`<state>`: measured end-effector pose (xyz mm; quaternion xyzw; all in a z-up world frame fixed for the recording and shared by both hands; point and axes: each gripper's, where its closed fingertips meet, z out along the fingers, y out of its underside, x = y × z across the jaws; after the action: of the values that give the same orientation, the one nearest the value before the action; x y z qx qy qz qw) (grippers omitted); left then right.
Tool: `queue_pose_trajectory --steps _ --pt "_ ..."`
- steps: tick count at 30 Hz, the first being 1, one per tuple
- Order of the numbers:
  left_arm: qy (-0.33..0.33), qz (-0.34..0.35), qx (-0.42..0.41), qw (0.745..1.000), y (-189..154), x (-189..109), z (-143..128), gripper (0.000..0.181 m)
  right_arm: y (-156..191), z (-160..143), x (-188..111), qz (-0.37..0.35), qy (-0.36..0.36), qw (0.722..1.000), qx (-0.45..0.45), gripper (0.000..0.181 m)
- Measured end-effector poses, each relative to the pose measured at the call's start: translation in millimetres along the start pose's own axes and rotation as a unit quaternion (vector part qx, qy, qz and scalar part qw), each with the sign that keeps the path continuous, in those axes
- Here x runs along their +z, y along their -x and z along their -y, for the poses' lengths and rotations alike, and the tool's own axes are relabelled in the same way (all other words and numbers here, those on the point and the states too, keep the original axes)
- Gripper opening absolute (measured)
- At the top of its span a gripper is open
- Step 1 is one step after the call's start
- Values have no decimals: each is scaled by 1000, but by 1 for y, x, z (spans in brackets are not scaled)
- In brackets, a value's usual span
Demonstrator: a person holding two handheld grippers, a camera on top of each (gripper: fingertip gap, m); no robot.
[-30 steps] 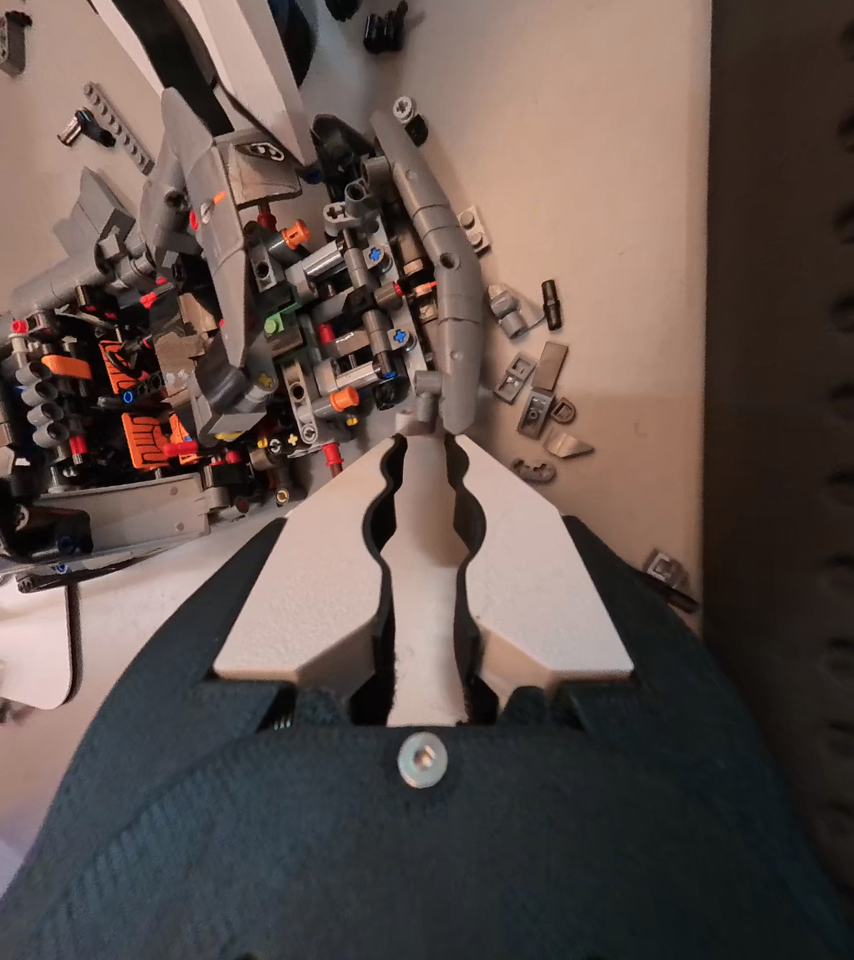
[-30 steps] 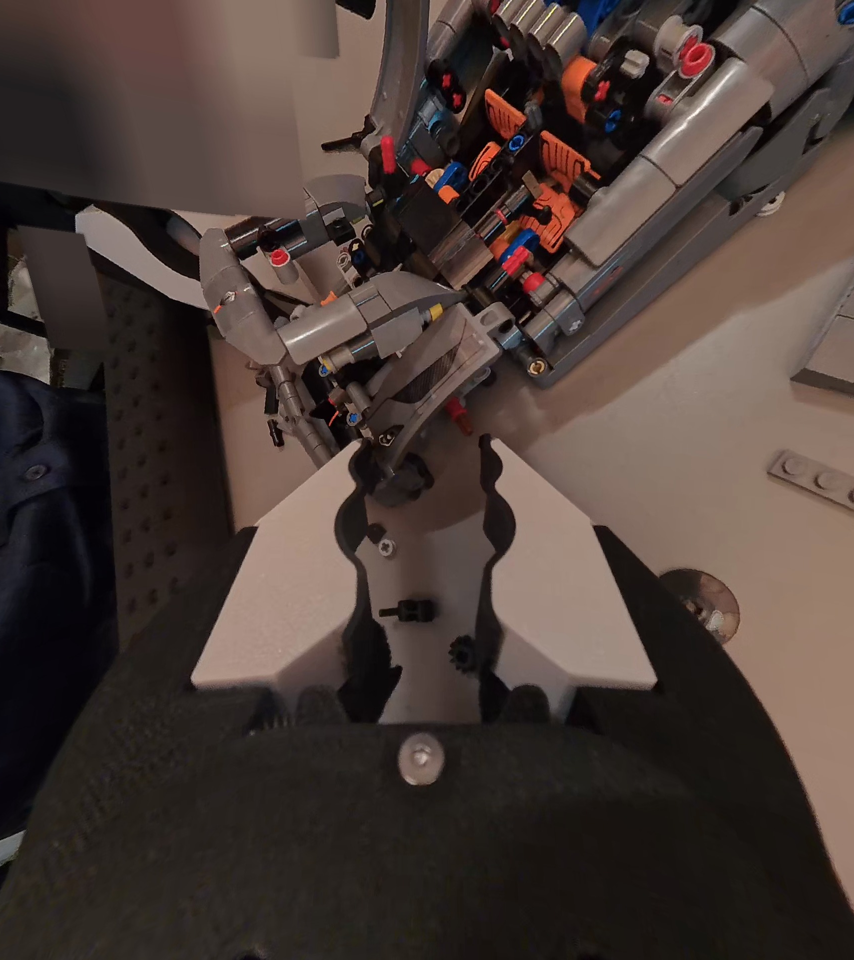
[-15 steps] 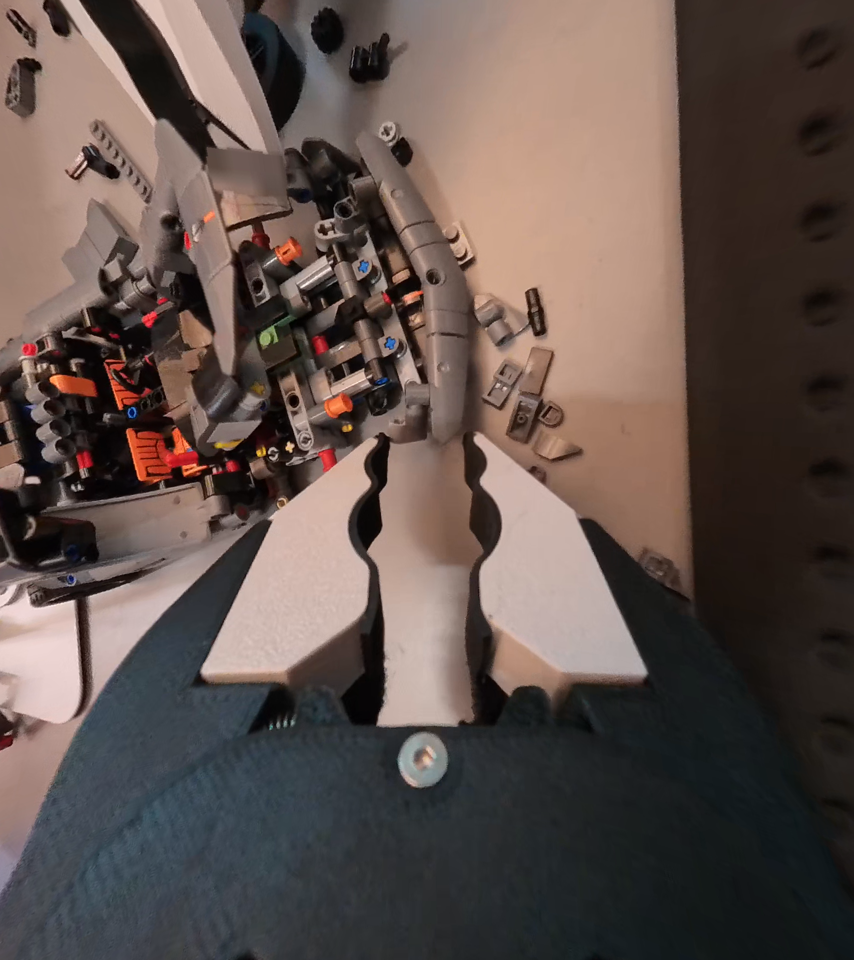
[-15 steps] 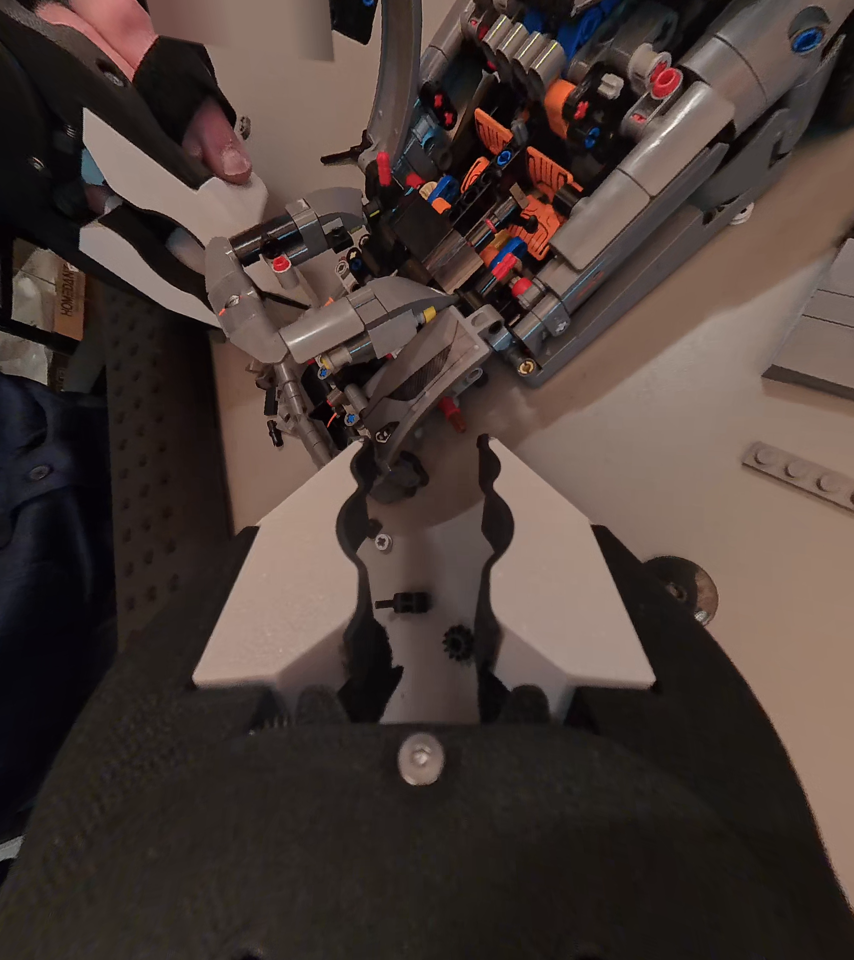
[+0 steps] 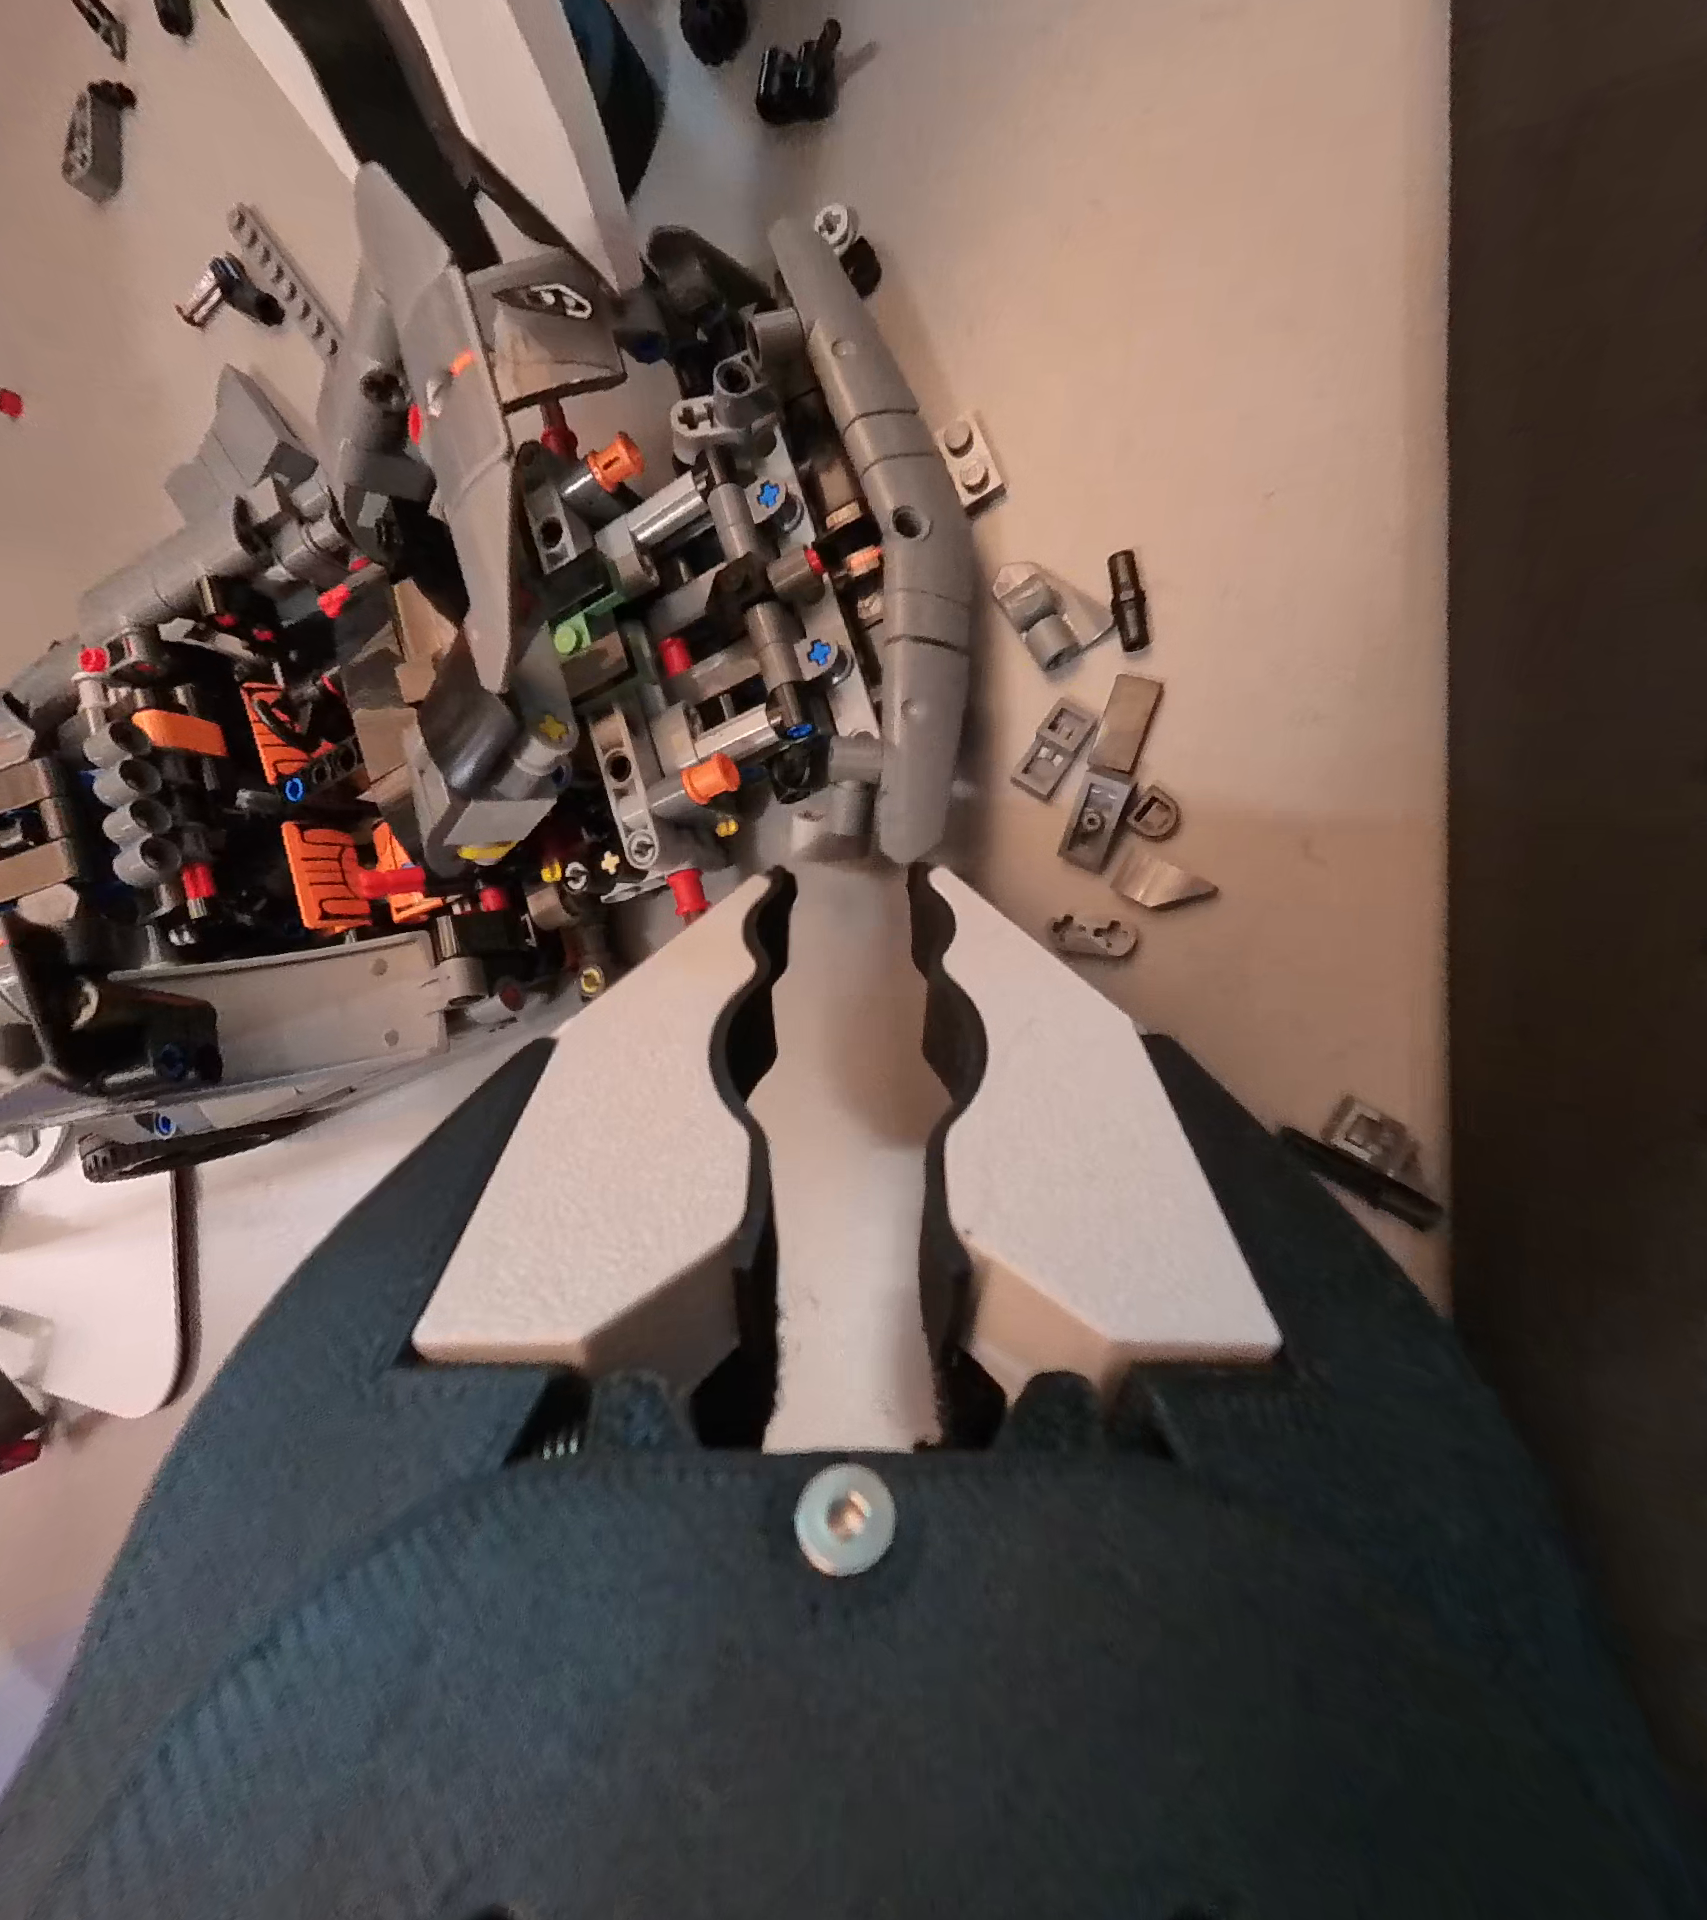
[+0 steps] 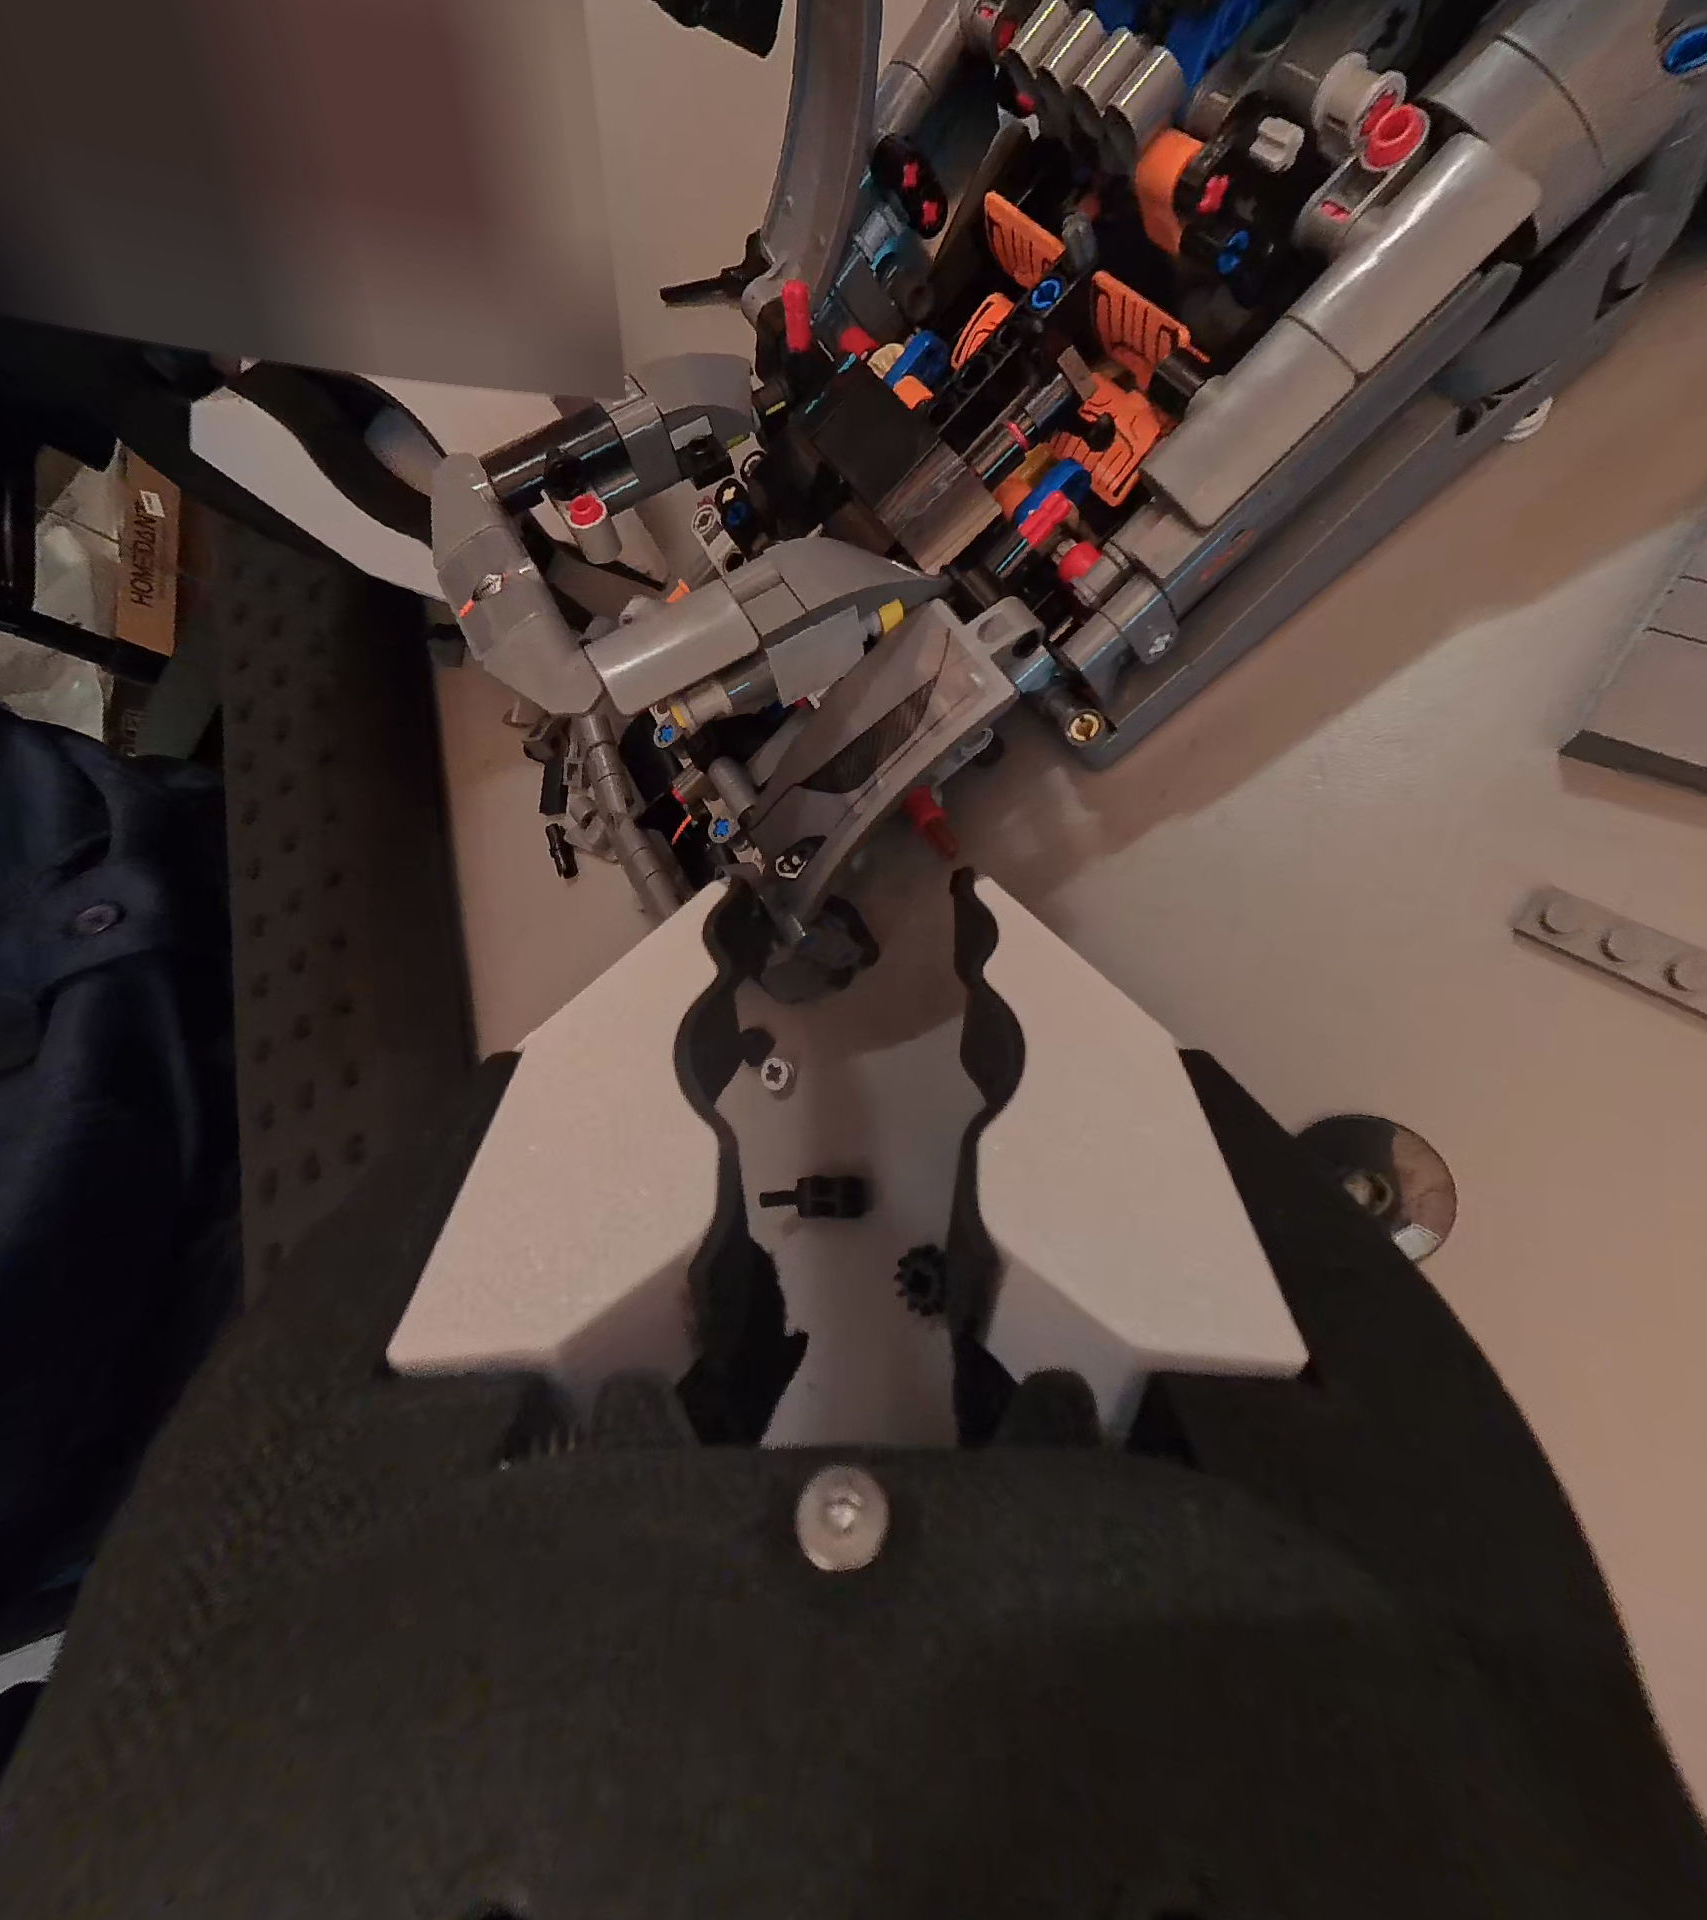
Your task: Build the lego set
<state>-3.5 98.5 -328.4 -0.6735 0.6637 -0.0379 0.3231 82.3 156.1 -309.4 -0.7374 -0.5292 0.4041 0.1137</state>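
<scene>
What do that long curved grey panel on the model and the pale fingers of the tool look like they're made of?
The curved grey panel looks like moulded hard plastic: smooth, faintly glossy, with crisp round pin holes. The left gripper fingers look like matte off-white plastic, perhaps 3D-printed, judging by the fine grainy surface. Their wavy inner edges appear lined in black, possibly a softer pad; I can't be sure.

Hobby or lab workbench, pale table (image 5: 1192, 312) strewn with loose lego pieces (image 5: 1088, 748) ahead of the hand-held gripper, dark perforated board (image 5: 1638, 623) along its right edge, half-built lego model (image 6: 1088, 416) beyond.
</scene>
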Motion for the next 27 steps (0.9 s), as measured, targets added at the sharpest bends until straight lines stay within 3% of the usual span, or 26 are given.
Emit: queue_pose_trajectory --steps 5,17,27 --pt "0 -33 -33 999 -3 -5 -1 32 0 1 -3 0 -6 1000 1 36" --pt "-2 2 -18 1000 2 4 2 9 4 -1 -1 15 1 1000 7 36" --pt "-12 19 -8 1000 4 7 3 4 7 -12 7 31 30 999 21 32"
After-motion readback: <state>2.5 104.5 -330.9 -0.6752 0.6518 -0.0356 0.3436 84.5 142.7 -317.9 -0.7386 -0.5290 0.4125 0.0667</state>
